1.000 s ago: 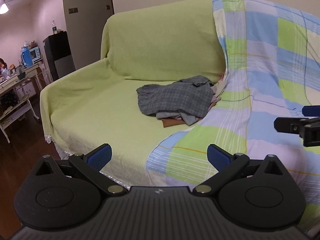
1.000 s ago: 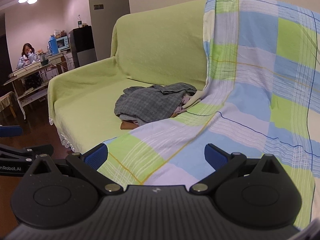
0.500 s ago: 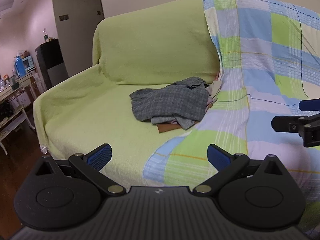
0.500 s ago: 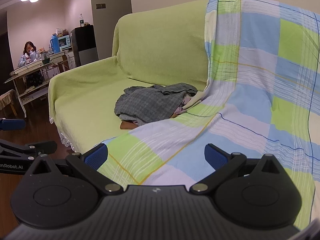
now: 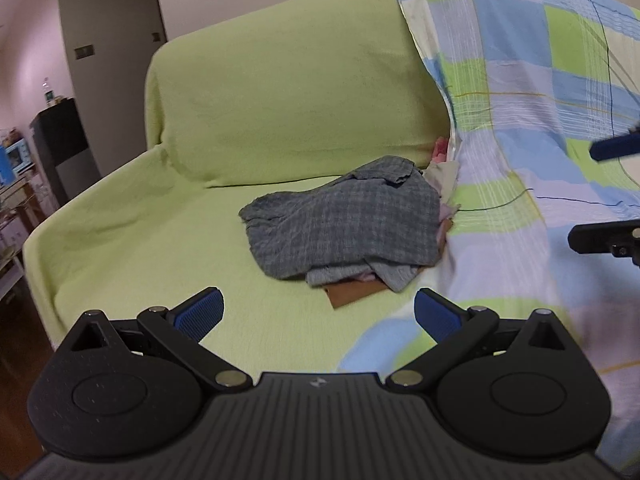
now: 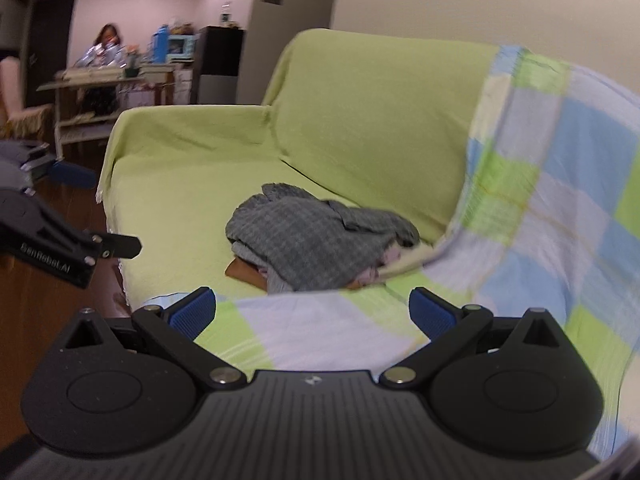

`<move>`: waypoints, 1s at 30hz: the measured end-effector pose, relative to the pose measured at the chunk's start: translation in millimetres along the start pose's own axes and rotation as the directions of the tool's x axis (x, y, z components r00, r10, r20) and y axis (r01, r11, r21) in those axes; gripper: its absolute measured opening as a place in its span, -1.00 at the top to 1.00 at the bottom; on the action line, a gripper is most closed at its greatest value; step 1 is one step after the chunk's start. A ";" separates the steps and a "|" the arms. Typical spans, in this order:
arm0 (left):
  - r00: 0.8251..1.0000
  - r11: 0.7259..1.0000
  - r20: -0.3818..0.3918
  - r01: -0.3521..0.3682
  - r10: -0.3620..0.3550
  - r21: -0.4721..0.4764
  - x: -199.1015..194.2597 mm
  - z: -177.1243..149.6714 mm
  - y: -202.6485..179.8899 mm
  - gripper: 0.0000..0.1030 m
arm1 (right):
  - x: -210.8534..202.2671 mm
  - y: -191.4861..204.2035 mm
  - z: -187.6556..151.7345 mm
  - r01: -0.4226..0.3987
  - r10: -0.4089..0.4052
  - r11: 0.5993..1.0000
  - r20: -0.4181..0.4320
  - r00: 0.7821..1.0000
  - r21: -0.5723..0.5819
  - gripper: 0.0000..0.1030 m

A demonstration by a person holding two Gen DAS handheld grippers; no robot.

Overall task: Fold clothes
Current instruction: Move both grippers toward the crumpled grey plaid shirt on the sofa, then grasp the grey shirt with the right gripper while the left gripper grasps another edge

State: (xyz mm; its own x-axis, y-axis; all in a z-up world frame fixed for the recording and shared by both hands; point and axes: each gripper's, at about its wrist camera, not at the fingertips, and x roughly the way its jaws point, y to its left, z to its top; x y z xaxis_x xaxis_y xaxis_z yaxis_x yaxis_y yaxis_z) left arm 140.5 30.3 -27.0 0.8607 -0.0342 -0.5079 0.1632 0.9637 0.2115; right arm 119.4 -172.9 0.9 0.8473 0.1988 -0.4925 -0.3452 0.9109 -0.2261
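Note:
A crumpled grey checked garment (image 5: 348, 224) lies in a heap on the green sofa seat (image 5: 160, 248), on top of a brown piece (image 5: 352, 294) and pale pink clothes (image 5: 442, 184). It also shows in the right wrist view (image 6: 312, 240). My left gripper (image 5: 318, 316) is open and empty, in front of the heap. My right gripper (image 6: 310, 312) is open and empty, over the checked blanket (image 6: 328, 328). Each gripper shows at the edge of the other's view: the right one (image 5: 604, 236) and the left one (image 6: 116, 246).
A blue, green and white checked blanket (image 5: 540, 120) covers the sofa's right half. A green cover is on the left half and backrest (image 5: 300, 100). At far left stand a black fridge (image 6: 220, 60) and a cluttered table (image 6: 104, 76) with a seated person (image 6: 106, 40).
Both grippers have moved closer to the heap of clothes. The right wrist view has swung to the left and is blurred. Both grippers stay open.

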 end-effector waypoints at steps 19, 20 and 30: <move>0.997 0.993 0.062 0.047 -0.055 0.112 165.1 25.8 2.0 -0.99 | 224.0 4.9 30.2 0.046 -0.051 0.874 0.002 0.999 -0.484 0.12; 0.996 0.992 0.066 0.049 -0.057 0.120 166.2 24.4 1.0 -0.99 | 229.2 8.5 28.7 0.067 -0.066 0.862 0.019 0.998 -0.502 0.12; 0.990 0.977 0.108 0.065 -0.088 0.201 177.4 11.2 -8.9 -0.99 | 228.7 -5.1 27.3 0.120 -0.092 0.844 0.078 0.993 -0.522 1.00</move>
State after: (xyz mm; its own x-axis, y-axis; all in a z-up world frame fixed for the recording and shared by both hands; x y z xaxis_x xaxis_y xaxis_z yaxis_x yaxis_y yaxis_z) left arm 297.2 12.7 -109.6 0.8900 -0.1476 -0.4314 0.3126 0.8863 0.3417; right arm 326.0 -122.2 -87.7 0.9045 0.1418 -0.4022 -0.4009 0.6042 -0.6886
